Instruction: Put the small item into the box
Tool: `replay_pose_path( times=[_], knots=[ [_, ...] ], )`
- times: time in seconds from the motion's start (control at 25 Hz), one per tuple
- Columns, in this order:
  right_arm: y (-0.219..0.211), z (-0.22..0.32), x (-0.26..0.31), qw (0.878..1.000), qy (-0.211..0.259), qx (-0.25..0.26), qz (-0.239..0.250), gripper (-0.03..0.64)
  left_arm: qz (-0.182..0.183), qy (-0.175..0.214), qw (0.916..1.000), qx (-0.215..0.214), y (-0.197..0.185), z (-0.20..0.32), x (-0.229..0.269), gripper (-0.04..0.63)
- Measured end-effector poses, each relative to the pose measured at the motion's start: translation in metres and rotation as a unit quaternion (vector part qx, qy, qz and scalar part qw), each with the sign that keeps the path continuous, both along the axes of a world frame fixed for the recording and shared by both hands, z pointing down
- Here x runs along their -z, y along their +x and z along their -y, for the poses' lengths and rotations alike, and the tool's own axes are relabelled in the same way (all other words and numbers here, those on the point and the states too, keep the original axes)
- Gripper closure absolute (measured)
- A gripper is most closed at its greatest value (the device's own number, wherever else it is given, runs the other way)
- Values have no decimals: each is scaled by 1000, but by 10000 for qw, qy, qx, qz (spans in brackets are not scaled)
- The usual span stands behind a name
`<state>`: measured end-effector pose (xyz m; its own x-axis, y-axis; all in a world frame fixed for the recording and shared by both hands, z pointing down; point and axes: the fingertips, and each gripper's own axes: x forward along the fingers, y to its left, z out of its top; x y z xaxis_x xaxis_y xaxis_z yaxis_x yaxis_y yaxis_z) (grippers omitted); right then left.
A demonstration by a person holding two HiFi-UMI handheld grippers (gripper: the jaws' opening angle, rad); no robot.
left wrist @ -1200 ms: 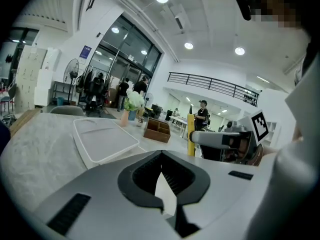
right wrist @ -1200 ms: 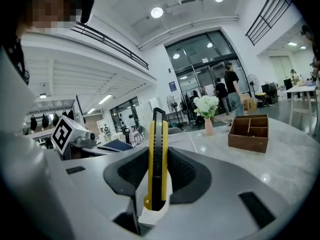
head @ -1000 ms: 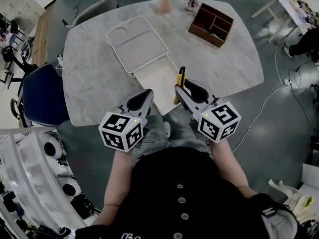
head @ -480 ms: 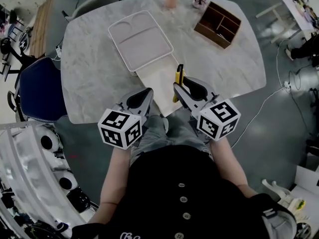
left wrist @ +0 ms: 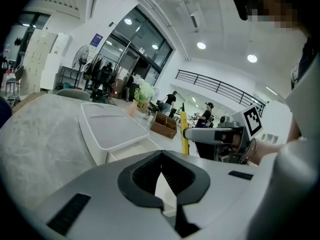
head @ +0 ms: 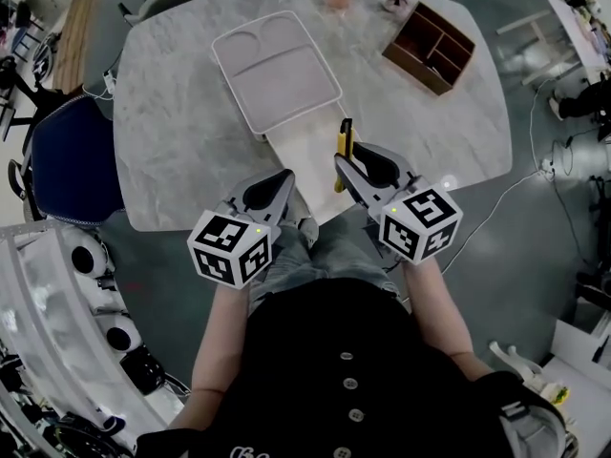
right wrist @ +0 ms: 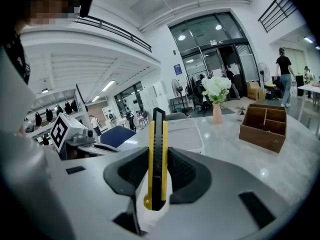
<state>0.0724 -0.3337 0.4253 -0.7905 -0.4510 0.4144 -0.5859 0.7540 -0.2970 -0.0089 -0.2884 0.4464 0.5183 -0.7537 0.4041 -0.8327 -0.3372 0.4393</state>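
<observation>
Largest in the head view: a pale grey, marble-patterned table (head: 172,141) with rounded corners, flanked on its left by a dark blue padded chair (head: 72,165). On the table's middle, a white rounded-rectangular plastic lid (head: 277,70), lying over the far part of a shallow white box (head: 304,160) and leaving the near part open, pale floor showing. Toward the far right corner, a brown wooden organiser (head: 430,48) split into compartments, well apart from the box.

Reaching forward from the torso, a bare left forearm (head: 221,322) and a bare right forearm (head: 441,299), roughly parallel. Carried side by side at the table's near edge, the left gripper (head: 284,179) and the right gripper (head: 342,163), both aimed forward and tipped slightly down, one at each side of the box's open end.

On the left, jaws drawn together, tips meeting, nothing between the pads. On the right, jaws narrowed onto a slim yellow-and-black utility knife (right wrist: 151,149), pads pressing its flat sides. Held upright, lower end down in the jaw throat, black tip poking well above the fingertips. Seen from overhead, just by the right rim of the box's open part, clamped in the jaws rather than lying in the box.
</observation>
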Motion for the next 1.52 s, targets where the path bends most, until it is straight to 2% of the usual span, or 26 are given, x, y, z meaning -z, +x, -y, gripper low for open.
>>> replay_pose_path(
  times=[0.24, 0.68, 1.0, 1.36, 1.52],
  knots=[
    [-3, 0, -16, 9994, -162, 100, -273, 495, 46, -199, 9998, 81, -7, -2, -18, 578],
    [-21, 5, -51, 9891, -275, 686, -1273, 495, -205, -175, 9993, 256, -18, 1, -31, 578],
    [-35, 7, -91, 9646, -410, 1320, -2247, 495, -337, -374, 9972, 545, -33, -6, -52, 578],
    [-48, 9, -122, 9415, -523, 1793, -2804, 495, -425, -508, 9941, 855, -56, -7, -71, 578],
    [-53, 1, -139, 9263, -520, 1984, -3160, 494, -441, -512, 9937, 889, -61, -5, -76, 578]
  ],
)
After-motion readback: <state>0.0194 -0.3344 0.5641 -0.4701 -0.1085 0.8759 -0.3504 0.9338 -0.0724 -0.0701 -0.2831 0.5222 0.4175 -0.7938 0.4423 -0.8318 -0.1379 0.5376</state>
